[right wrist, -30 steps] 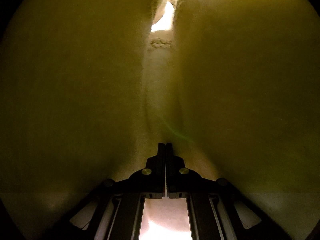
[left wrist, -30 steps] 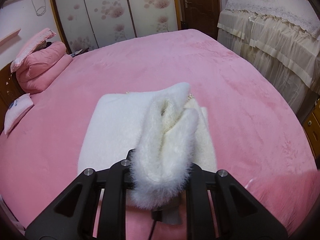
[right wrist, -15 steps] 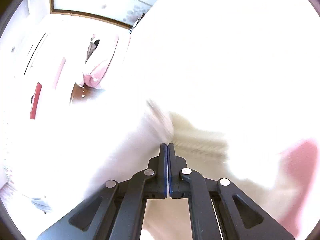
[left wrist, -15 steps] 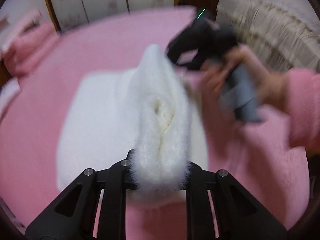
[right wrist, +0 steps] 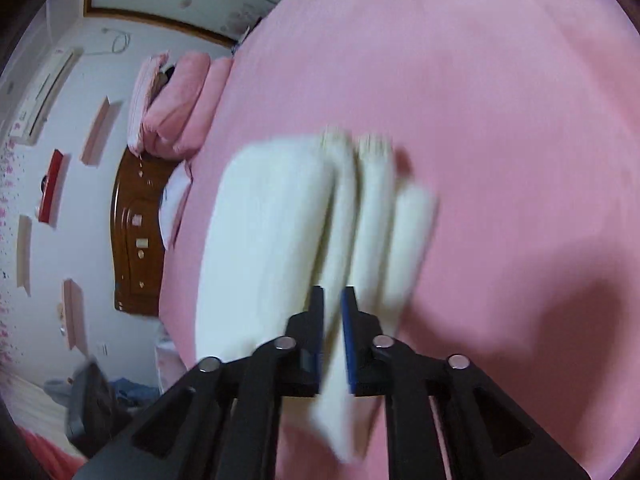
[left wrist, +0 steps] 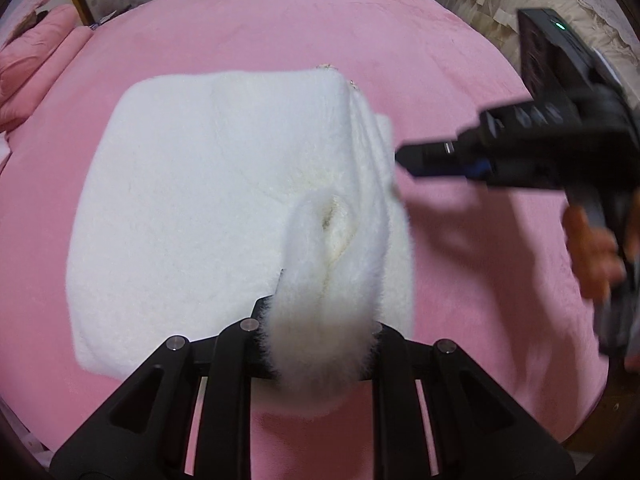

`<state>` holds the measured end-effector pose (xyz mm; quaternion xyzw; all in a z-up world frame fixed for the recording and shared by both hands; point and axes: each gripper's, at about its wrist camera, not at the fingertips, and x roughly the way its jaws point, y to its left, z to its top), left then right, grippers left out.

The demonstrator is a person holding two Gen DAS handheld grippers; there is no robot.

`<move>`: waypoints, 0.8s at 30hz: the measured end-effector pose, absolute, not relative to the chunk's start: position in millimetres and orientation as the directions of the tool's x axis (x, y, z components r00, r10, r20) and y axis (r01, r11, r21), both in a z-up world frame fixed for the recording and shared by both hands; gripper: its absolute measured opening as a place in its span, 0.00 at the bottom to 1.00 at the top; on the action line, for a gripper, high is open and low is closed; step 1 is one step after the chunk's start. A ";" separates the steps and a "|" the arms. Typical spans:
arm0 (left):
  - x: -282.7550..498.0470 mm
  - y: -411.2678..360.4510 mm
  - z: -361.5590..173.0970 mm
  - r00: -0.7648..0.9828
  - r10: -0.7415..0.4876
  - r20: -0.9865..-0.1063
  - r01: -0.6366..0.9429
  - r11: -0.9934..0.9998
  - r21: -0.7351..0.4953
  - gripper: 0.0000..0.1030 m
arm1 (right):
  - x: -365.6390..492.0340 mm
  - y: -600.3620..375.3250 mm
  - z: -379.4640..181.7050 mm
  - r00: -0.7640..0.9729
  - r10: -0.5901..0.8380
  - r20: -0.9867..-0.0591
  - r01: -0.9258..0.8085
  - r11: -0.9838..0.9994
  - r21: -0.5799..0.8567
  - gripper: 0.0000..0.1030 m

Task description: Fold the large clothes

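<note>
A white fluffy garment (left wrist: 200,184) lies folded in a thick rectangle on the pink bed (left wrist: 280,20). My left gripper (left wrist: 322,320) points steeply down and is shut on a bunched furry fold at the garment's near right edge. My right gripper (left wrist: 404,156), held by a hand (left wrist: 592,248), hovers just off the garment's right side. In the right wrist view its jaws (right wrist: 332,300) are opening, with a narrow gap between the blue pads. Only the blurred stacked layers of the garment (right wrist: 272,232) below show through that gap, and nothing is gripped.
Pink pillows and a rolled quilt (left wrist: 32,60) sit at the bed's far left by a wooden headboard (right wrist: 136,240). A cream frilled cover (left wrist: 500,0) drapes furniture at the back right. Pink bedspread (right wrist: 480,80) surrounds the garment.
The left gripper tipped downward and sank with the fold, laying it closer to the stack. The right gripper came out from under the fabric, drew off to the right, and its jaws parted.
</note>
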<state>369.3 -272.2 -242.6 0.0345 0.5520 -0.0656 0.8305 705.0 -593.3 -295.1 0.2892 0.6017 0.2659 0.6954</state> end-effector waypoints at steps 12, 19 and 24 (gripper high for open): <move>348.2 -264.2 -250.6 0.439 -0.201 -0.875 0.101 0.980 -0.174 0.13 | 496.0 -532.2 -282.9 0.304 0.726 -0.617 0.210 0.581 0.786 0.34; 348.8 -234.2 -242.8 0.233 -0.391 -0.891 0.153 0.919 -0.363 0.53 | 478.0 -550.0 -245.2 0.311 0.665 -0.680 0.279 0.620 0.734 0.50; 347.0 -171.8 -225.6 0.141 -0.498 -0.856 0.064 0.867 -0.494 0.65 | 511.5 -535.1 -221.8 0.274 0.711 -0.647 0.212 0.612 0.762 0.50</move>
